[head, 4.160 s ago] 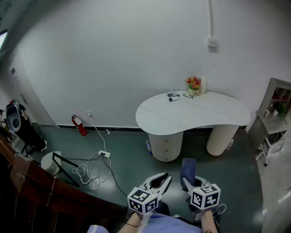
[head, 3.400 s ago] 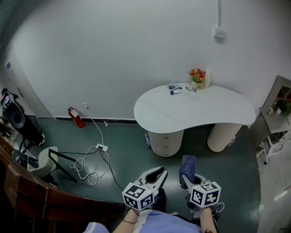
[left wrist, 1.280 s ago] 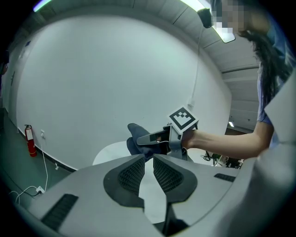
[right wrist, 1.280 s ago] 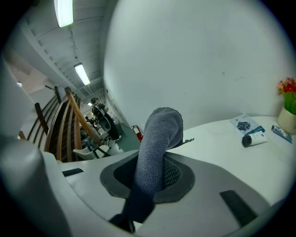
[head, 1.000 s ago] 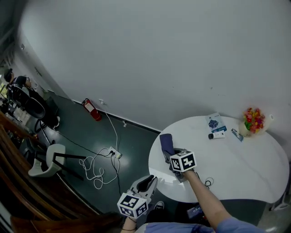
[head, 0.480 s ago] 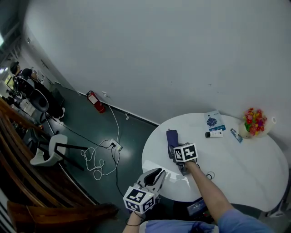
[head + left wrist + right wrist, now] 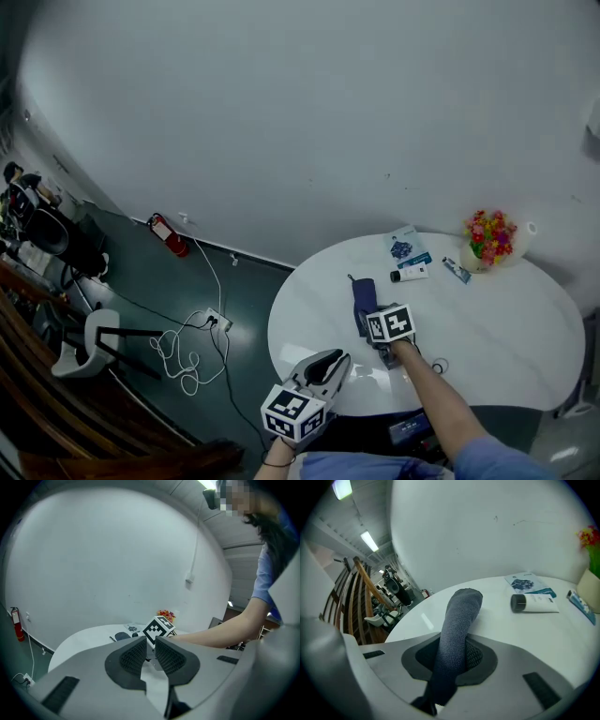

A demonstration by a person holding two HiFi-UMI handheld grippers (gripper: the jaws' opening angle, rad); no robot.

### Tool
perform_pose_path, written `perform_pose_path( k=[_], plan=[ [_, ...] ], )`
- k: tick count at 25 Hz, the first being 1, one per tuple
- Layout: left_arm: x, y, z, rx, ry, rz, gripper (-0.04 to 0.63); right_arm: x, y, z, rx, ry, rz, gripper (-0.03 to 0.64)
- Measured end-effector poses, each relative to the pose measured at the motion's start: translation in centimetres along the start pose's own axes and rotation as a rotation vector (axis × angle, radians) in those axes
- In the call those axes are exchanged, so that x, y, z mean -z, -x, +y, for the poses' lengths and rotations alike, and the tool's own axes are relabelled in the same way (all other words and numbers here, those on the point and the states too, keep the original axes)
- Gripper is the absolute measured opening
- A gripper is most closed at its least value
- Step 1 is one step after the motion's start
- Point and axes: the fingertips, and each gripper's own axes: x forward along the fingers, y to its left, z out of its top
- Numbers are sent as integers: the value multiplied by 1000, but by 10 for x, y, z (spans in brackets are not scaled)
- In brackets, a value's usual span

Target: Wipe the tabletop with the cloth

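Observation:
The white kidney-shaped table (image 7: 487,319) fills the right of the head view. My right gripper (image 7: 370,314) reaches over its left half, shut on a dark blue-grey cloth (image 7: 364,294). In the right gripper view the cloth (image 7: 461,611) rises from between the jaws of the right gripper (image 7: 457,656), and its free end droops onto the tabletop (image 7: 511,634). My left gripper (image 7: 339,359) hangs at the table's near left edge, jaws together and holding nothing. The left gripper view shows the left gripper (image 7: 151,654) pointing across the table (image 7: 79,639) at the right gripper's marker cube.
Near the wall on the table lie a booklet (image 7: 403,247), a white tube (image 7: 408,274), a small blue packet (image 7: 457,270) and a flower pot (image 7: 487,239). A small ring (image 7: 439,366) lies near my right arm. On the floor: fire extinguisher (image 7: 164,234), cable (image 7: 202,328), stool (image 7: 89,342).
The view has come from across the room up to the table. The right gripper has carried the cloth over the tabletop and a little further in; the left gripper has stayed low.

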Motion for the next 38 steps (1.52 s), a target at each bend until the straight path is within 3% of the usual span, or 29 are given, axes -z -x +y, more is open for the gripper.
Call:
perform_pose_path(
  k=[8,15,22,27,38],
  plan=[
    [0,-14,-33,149,-75,37,54,25,36,-55,133,-73,-2,71],
    [7,-22,-52,211,-79,64,54,49,71,-104,219,-158,-13,71],
    [2,-54,-85,223,-113,88,54,68,119,-163,246,-167,-9,71],
    [-8,-93,-115,181,-108,71,54,82,162,-223,261,-176,-20,71],
    [12,-183,-245,247,-68,97,54,147,274,-367,332,-203,6,71]
  ],
)
